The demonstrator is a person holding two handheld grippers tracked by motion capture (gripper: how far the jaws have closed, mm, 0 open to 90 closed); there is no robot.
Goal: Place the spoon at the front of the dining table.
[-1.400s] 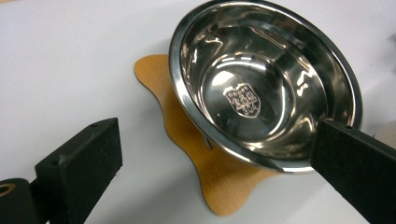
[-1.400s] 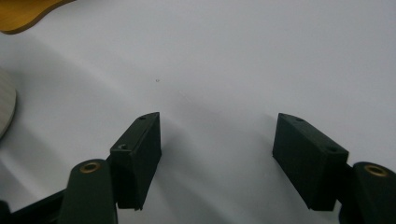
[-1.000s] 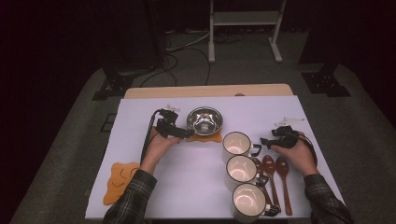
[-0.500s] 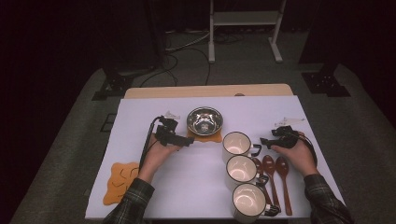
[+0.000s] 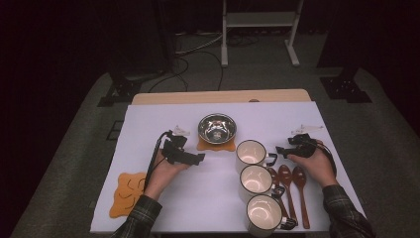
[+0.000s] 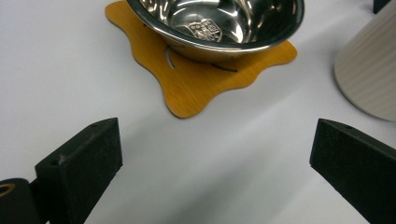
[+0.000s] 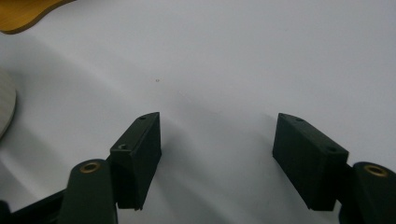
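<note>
Gaping wide, both tools empty.

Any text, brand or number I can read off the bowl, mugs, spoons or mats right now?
Stamped mark on the inside bottom of the steel bowl: a printed block shows in the left gripper view, too small and blurred to read.
Three mugs, wooden spoons, orange mat under the bowl, second orange mat: no lettering visible.

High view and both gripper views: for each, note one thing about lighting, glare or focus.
High view: white table cover bright, surroundings dark. Left gripper view: steel bowl shows mirror-like reflections, near jaws slightly soft. Right gripper view: soft shadows cross the cover.
</note>
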